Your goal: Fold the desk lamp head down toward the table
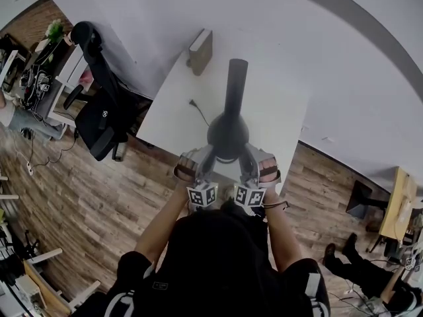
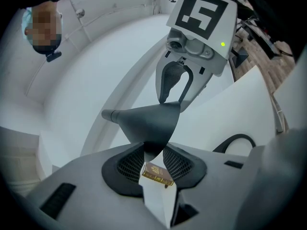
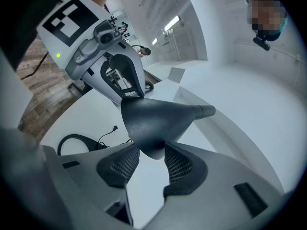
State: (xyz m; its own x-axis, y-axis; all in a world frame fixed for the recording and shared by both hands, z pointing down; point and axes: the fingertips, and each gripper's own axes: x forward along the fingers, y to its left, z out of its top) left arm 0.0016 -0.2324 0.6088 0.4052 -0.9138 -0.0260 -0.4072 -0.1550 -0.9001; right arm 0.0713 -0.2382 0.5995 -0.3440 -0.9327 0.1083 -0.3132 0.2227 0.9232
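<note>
The desk lamp's dark cone-shaped head [image 1: 228, 134] hangs over the white table's [image 1: 281, 114] near edge, its neck [image 1: 235, 84] running away from me. My left gripper [image 1: 209, 153] has the head's [image 2: 148, 121] left rim wedged between its pads [image 2: 129, 164], which press on it. My right gripper [image 1: 248, 153] is at the opposite rim: the head's [image 3: 158, 123] edge dips between the ribbed pads [image 3: 178, 166], and the jaws stand wider apart with no firm press visible. Each gripper shows in the other's view, the right gripper [image 2: 171, 96] and the left gripper [image 3: 132, 93].
A brown book [image 1: 200, 50] stands at the table's far corner. The lamp's black cable [image 1: 198, 111] lies on the table left of the head. An office chair with a black jacket [image 1: 99, 114] stands left of the table. A person sits at the lower right [image 1: 370, 276].
</note>
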